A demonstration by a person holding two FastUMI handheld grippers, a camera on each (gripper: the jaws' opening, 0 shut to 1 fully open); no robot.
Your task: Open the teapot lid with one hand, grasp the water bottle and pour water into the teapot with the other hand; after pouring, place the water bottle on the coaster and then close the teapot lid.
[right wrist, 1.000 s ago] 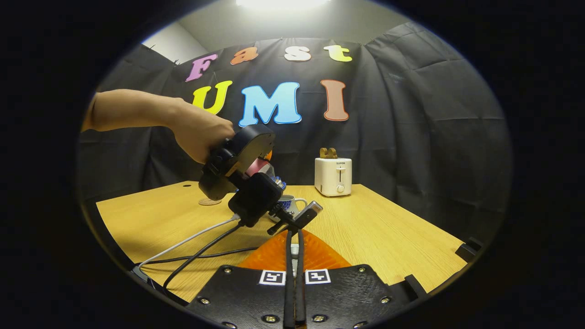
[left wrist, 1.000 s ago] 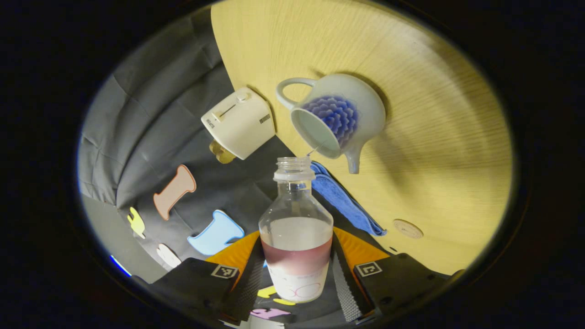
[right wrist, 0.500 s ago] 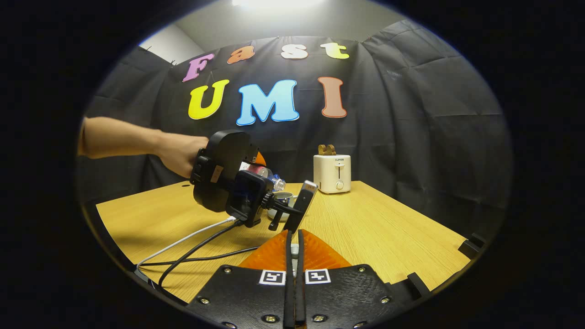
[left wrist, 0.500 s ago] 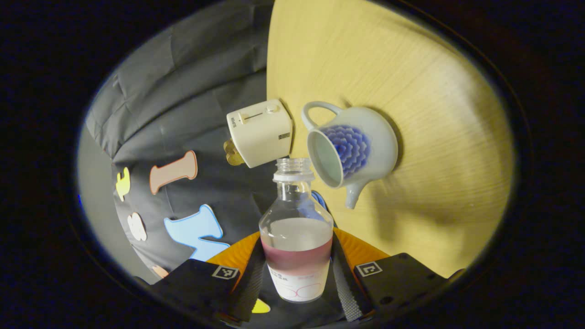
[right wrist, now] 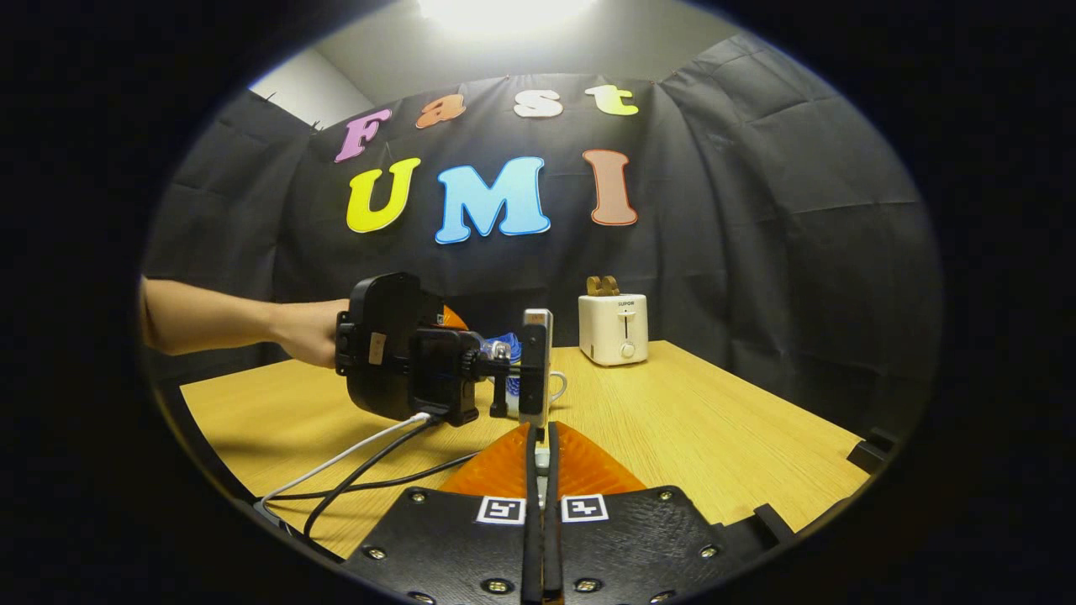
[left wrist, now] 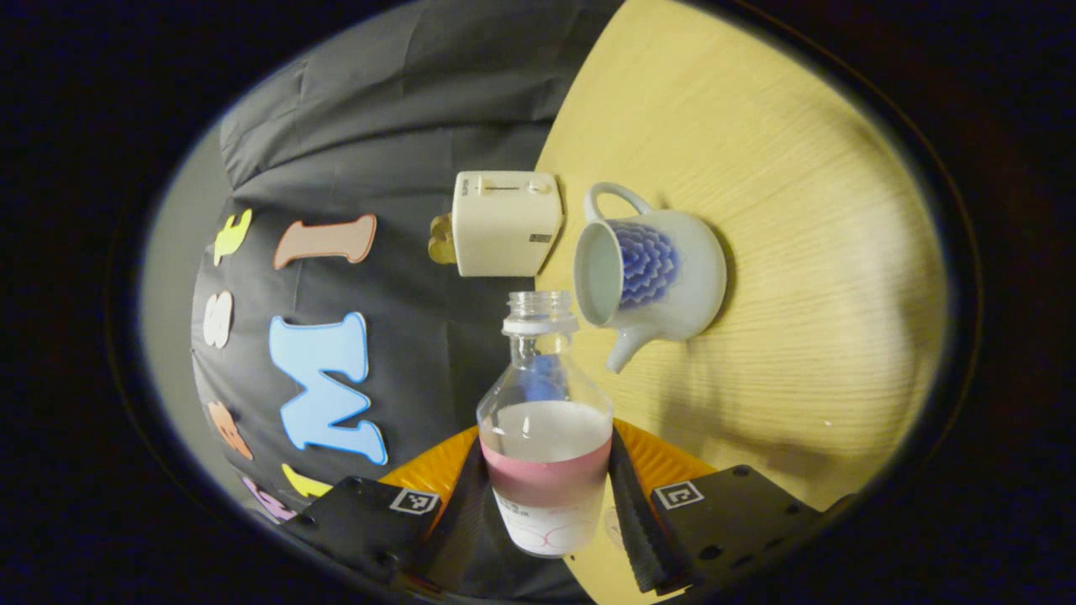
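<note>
My left gripper (left wrist: 546, 475) is shut on a clear water bottle (left wrist: 546, 437) with a pink label, uncapped and partly full. The bottle's mouth lies just beside the open top of a white teapot (left wrist: 651, 277) with a blue pattern, which stands lidless on the wooden table (left wrist: 799, 210). In the right gripper view a hand (right wrist: 307, 332) holds that left gripper (right wrist: 492, 357) about level, pointing right, and it hides most of the teapot (right wrist: 556, 388). My right gripper (right wrist: 542, 441) hangs above the table's near side, shut on a small white piece, apparently the teapot lid (right wrist: 542, 459).
A white toaster (left wrist: 504, 223) (right wrist: 614, 328) stands at the table's far edge near the teapot. Something blue shows through the bottle's neck. White and black cables (right wrist: 361, 458) trail from the left gripper across the near table.
The left gripper has swung the bottle back from a downward tilt to about level. The thin stream into the teapot has stopped. The right gripper has barely moved.
</note>
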